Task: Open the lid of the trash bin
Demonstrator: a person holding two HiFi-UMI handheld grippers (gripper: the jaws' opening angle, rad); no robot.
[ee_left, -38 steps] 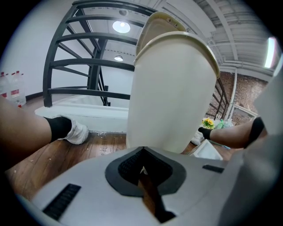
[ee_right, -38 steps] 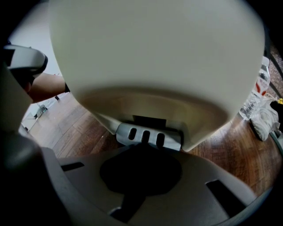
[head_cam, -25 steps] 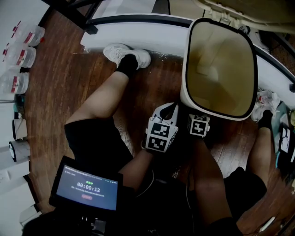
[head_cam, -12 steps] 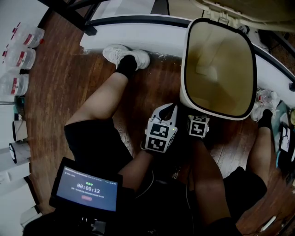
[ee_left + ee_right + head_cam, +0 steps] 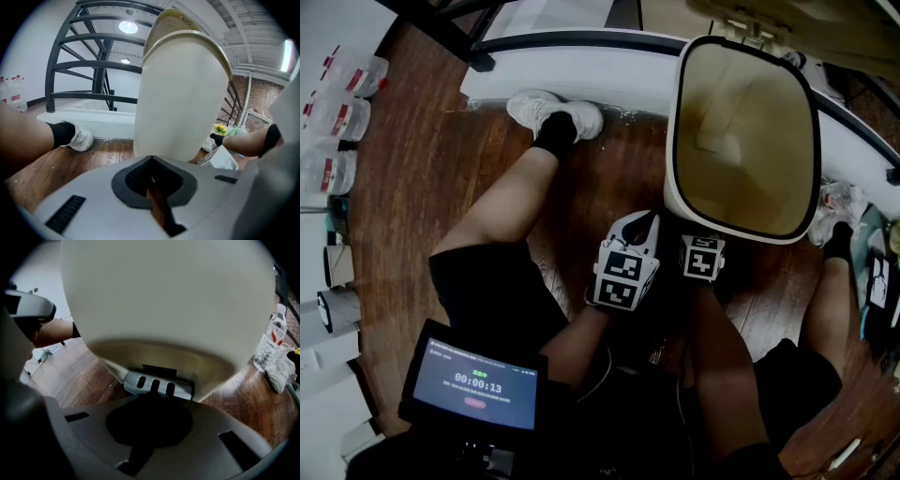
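Note:
The cream trash bin (image 5: 741,141) stands on the wood floor with its mouth open and nothing showing inside. Its lid (image 5: 787,21) is tipped up behind it and also shows as the lid (image 5: 174,21) in the left gripper view. My right gripper (image 5: 703,253) is at the foot of the bin (image 5: 164,296). It is the right gripper (image 5: 150,405) with its jaws shut, tips against the grey slotted pedal (image 5: 158,384). My left gripper (image 5: 630,264) hovers beside it, a little short of the bin wall (image 5: 180,98). This left gripper (image 5: 151,177) is shut on nothing.
The person's bare legs flank the bin, with a white shoe (image 5: 555,111) on the left and a foot (image 5: 836,234) on the right. A white curved platform (image 5: 581,67) runs behind. Water bottles (image 5: 337,112) lie far left, another bottle (image 5: 274,336) lies right. A tablet with a timer (image 5: 473,384) sits low.
Neither gripper nor the bin has visibly moved, and the lid stays up. The tablet's timer has gone from 12 to 13.

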